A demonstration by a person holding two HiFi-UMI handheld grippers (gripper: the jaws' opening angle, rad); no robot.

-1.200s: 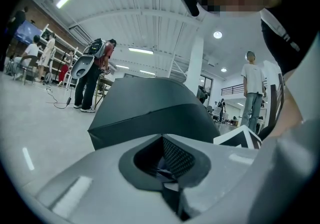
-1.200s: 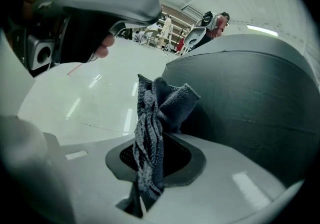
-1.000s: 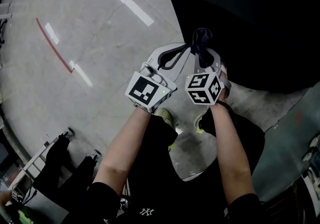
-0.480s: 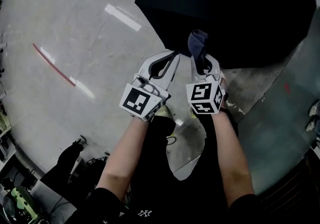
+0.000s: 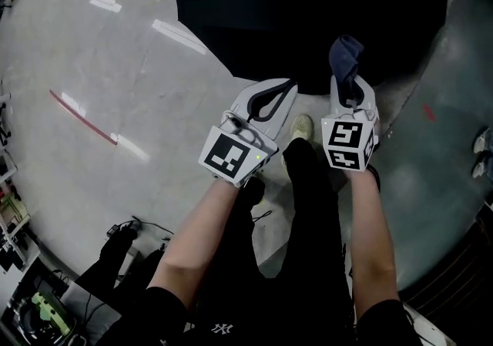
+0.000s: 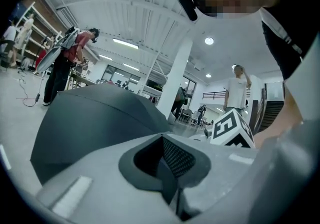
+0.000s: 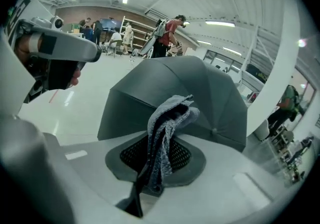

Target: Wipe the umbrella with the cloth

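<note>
A small white "NY" emblem (image 5: 223,327) marks your black shirt (image 5: 308,290). You have no other legible text in view.

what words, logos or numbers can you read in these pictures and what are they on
"NY": small white interlocked letters on the person's black shirt, at the bottom of the head view.
Left cube and right cube: black and white square patterns only, no letters.
Anything in the background hall is too small to read.
</note>
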